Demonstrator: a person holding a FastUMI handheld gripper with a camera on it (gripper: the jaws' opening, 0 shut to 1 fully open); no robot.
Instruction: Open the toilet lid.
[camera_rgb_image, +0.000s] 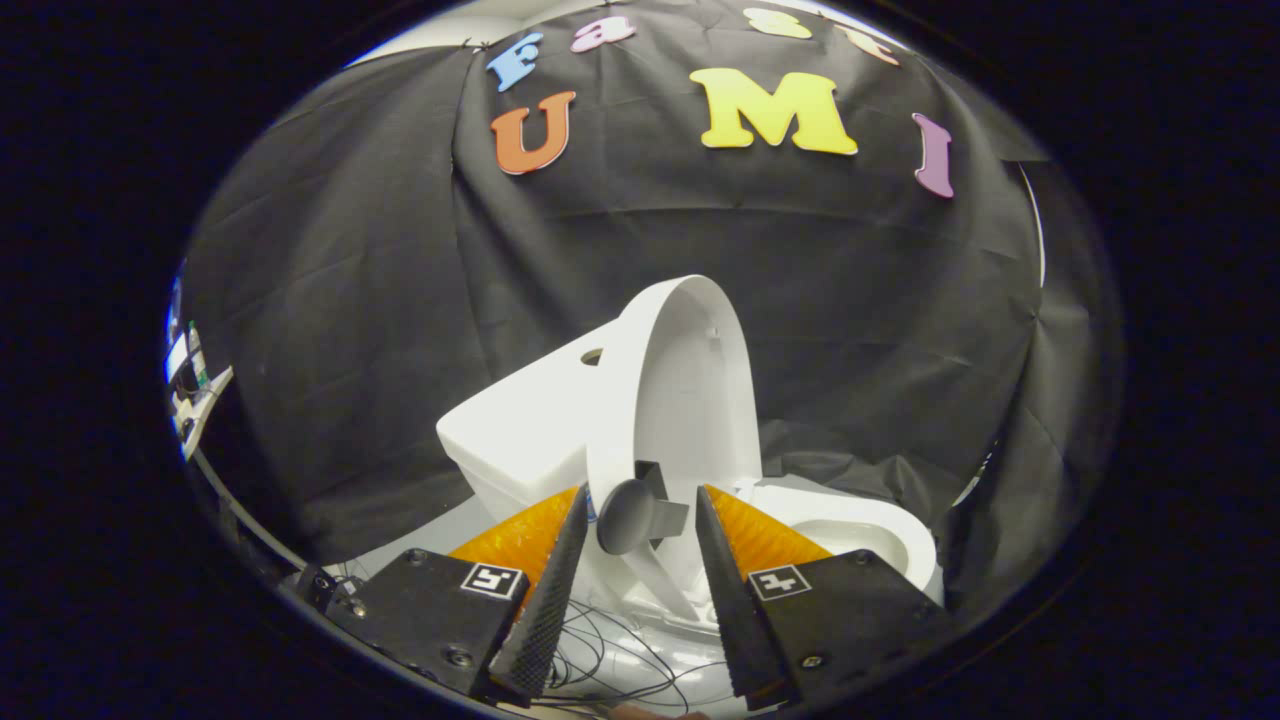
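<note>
My gripper (640, 505) open, fingers spread, pressing on nothing. Round dark knob (625, 517) sits in gap between my fingertips, clear of both. Knob fixed on toilet lid (675, 390). I see lid raised, standing near upright, leaning back toward tank (520, 425). Tank just behind lid, small hole in its top. Bowl (850, 535) beside lid, rim exposed. Thin dark wires (610, 650) below knob, between my fingers.
</note>
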